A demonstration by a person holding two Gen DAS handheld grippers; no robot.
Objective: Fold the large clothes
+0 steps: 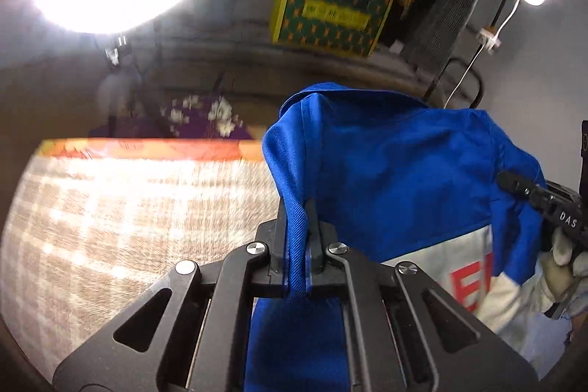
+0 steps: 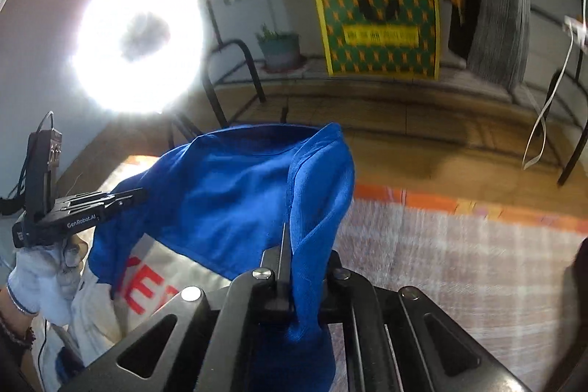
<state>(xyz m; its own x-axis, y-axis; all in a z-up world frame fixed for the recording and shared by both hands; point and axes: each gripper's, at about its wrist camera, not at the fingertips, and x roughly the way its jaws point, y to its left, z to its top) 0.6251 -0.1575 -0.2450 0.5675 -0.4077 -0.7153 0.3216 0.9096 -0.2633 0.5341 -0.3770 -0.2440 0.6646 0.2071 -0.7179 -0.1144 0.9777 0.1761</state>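
A large blue garment [image 1: 397, 164] with a white panel and red letters hangs in the air between my two grippers. My left gripper [image 1: 297, 208] is shut on a blue hem edge of it. My right gripper [image 2: 301, 237] is shut on another blue edge of the garment [image 2: 235, 193]. The right gripper shows at the right edge of the left wrist view [image 1: 540, 201], and the left gripper at the left of the right wrist view [image 2: 136, 195]. The cloth drapes over both sets of fingers and hides their tips.
A checked cloth surface with an orange border [image 1: 139, 215] lies below, also in the right wrist view [image 2: 459, 256]. A bright ring light [image 2: 139, 39], a yellow-green box [image 2: 380, 28], a potted plant [image 2: 279, 48] and metal chair frames [image 2: 235, 76] stand beyond.
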